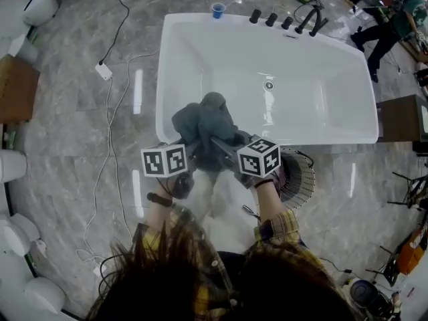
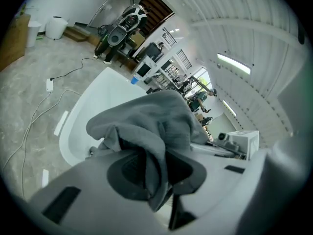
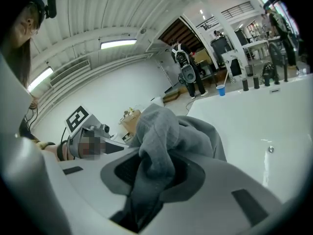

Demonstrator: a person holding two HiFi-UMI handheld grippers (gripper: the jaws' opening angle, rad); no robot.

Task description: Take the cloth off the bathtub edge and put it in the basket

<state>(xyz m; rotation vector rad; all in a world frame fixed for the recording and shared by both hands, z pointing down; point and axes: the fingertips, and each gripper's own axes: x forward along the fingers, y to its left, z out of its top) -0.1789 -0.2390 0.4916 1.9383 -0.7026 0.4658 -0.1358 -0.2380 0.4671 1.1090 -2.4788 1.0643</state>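
Note:
A crumpled grey cloth (image 1: 206,124) is bunched in the air over the near edge of the white bathtub (image 1: 174,52). My left gripper (image 1: 194,150) is shut on its left side and my right gripper (image 1: 226,150) is shut on its right side. In the left gripper view the cloth (image 2: 156,126) hangs down through the left gripper (image 2: 155,173), pinched between the jaws. The right gripper view shows the cloth (image 3: 166,136) clamped the same way in the right gripper (image 3: 152,176). A round wire basket (image 1: 299,176) stands on the floor just right of my right hand, partly hidden by it.
A blue cup (image 1: 218,10) and black tap fittings (image 1: 287,21) sit on the tub's far rim. A drain (image 1: 269,85) marks the tub floor. A white cable with a plug (image 1: 103,71) runs over the marble floor at left. A person (image 1: 384,27) stands at the far right.

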